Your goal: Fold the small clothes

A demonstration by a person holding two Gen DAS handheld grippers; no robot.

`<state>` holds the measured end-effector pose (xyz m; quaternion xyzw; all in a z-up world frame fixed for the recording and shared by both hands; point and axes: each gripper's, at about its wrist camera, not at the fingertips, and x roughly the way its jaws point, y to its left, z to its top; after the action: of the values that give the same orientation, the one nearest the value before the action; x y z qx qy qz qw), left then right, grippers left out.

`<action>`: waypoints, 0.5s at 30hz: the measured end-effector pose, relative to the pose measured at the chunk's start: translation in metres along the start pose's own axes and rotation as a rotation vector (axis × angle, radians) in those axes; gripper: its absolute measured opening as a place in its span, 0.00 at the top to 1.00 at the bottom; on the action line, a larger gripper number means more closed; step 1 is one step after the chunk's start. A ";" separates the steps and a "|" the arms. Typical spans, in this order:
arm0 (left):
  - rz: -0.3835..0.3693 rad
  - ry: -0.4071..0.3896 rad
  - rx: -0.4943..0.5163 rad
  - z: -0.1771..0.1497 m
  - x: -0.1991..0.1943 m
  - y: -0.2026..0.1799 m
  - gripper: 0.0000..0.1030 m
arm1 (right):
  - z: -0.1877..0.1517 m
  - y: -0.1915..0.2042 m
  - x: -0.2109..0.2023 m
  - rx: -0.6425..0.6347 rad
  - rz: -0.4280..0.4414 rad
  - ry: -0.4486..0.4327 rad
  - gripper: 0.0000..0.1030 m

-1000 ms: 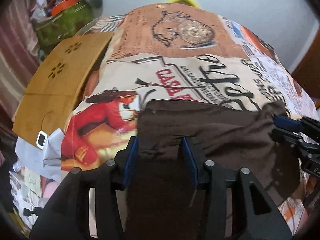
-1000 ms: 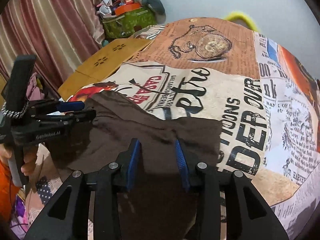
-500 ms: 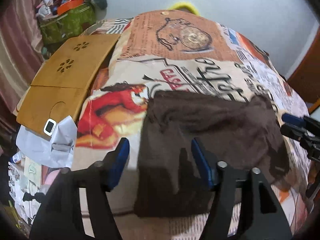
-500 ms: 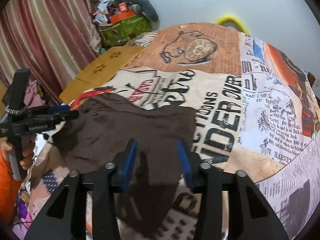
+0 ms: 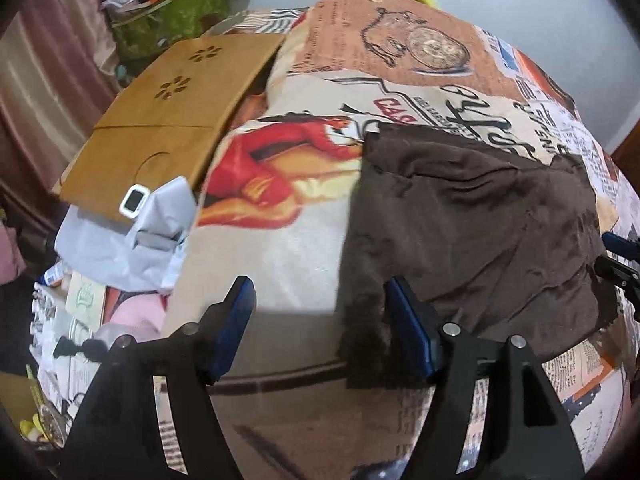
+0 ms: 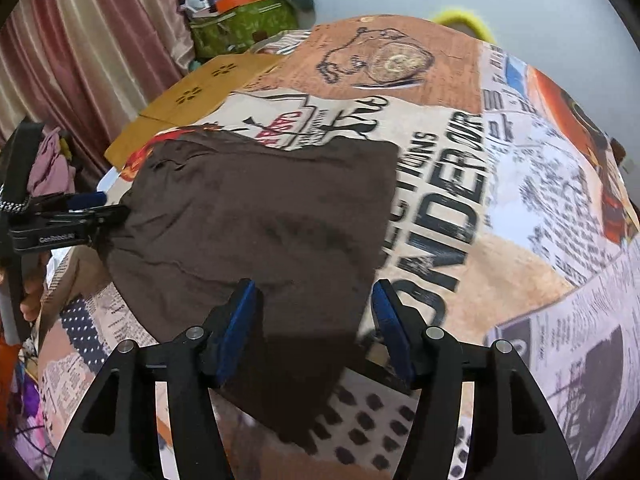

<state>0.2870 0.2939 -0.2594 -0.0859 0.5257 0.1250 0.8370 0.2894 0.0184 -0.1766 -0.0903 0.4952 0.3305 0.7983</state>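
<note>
A dark brown garment lies spread on the printed bedsheet, creased and almost flat. My left gripper hovers at its near left corner with the jaws opening. Only the cloth's edge lies loose by the right pad, and nothing is pinched. In the right wrist view the garment fills the middle. My right gripper hangs over its near right corner, jaws opening, with the cloth lying free between the pads. Each view catches the other gripper at the cloth's side: the right gripper and the left gripper.
A wooden lap desk lies along the bed's left side, with a grey cloth and a small white-framed device at its near end. A green bag and curtains stand behind. A hand holds the left gripper.
Both grippers let go of the brown garment, widened their jaws and drew back toward the bed's near edge. The left one also slid left. The garment now lies flat.
</note>
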 end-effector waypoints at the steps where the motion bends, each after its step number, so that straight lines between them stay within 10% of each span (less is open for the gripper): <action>1: -0.001 -0.008 -0.006 -0.001 -0.005 0.002 0.34 | -0.002 -0.003 -0.004 0.012 0.001 -0.007 0.45; 15: -0.071 -0.362 0.082 -0.008 -0.173 -0.050 0.34 | -0.005 0.018 -0.148 0.013 0.034 -0.368 0.45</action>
<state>0.2229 0.2237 -0.1067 -0.0462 0.3677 0.0871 0.9247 0.2312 -0.0355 -0.0501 -0.0147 0.3442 0.3516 0.8704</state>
